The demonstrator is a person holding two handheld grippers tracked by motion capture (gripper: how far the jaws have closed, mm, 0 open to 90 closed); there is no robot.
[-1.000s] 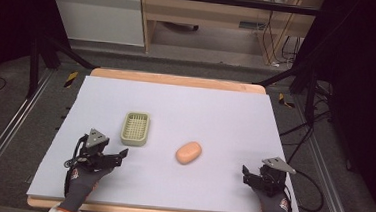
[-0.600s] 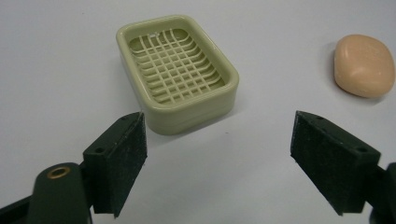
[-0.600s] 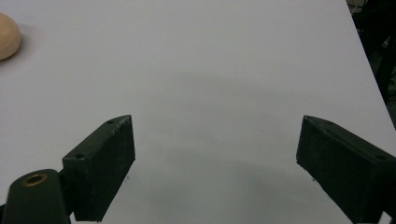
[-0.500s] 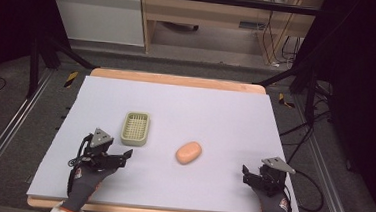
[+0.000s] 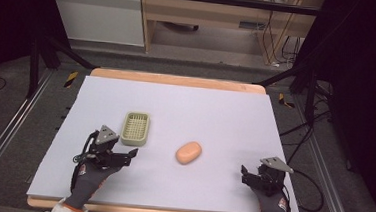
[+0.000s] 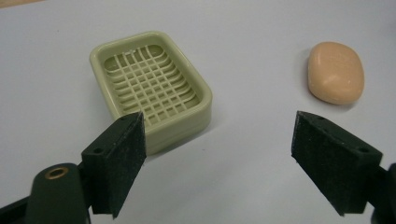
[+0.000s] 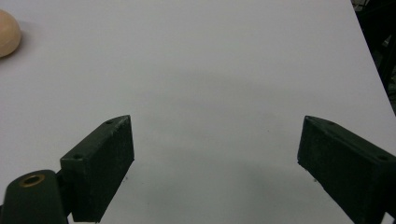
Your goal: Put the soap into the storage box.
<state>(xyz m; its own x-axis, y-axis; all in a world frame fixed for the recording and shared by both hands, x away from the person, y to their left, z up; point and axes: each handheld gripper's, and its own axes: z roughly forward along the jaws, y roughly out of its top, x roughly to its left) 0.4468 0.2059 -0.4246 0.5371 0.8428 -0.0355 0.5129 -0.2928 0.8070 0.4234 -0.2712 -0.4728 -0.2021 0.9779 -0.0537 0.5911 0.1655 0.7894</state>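
A pale green slatted soap dish (image 5: 135, 128) lies empty at the table's left middle. A peach bar of soap (image 5: 189, 152) rests on the white sheet to its right, apart from it. My left gripper (image 5: 125, 156) hovers just in front of the dish, open and holding nothing. In the left gripper view the dish (image 6: 154, 91) sits beyond the left jaw and the soap (image 6: 335, 72) beyond the right jaw, with the gripper (image 6: 219, 163) spread wide. My right gripper (image 5: 250, 174) stays near the front right corner, open (image 7: 215, 168) over bare sheet, the soap (image 7: 7, 32) far off to its left.
A white sheet (image 5: 200, 112) covers the wooden table (image 5: 178, 79). Dark stands and cables (image 5: 299, 139) crowd the floor to the right, and cabinets (image 5: 97, 14) stand behind the table.
My left gripper has crept a little to the right, closer to the dish's front. The right gripper, soap and dish have stayed put.
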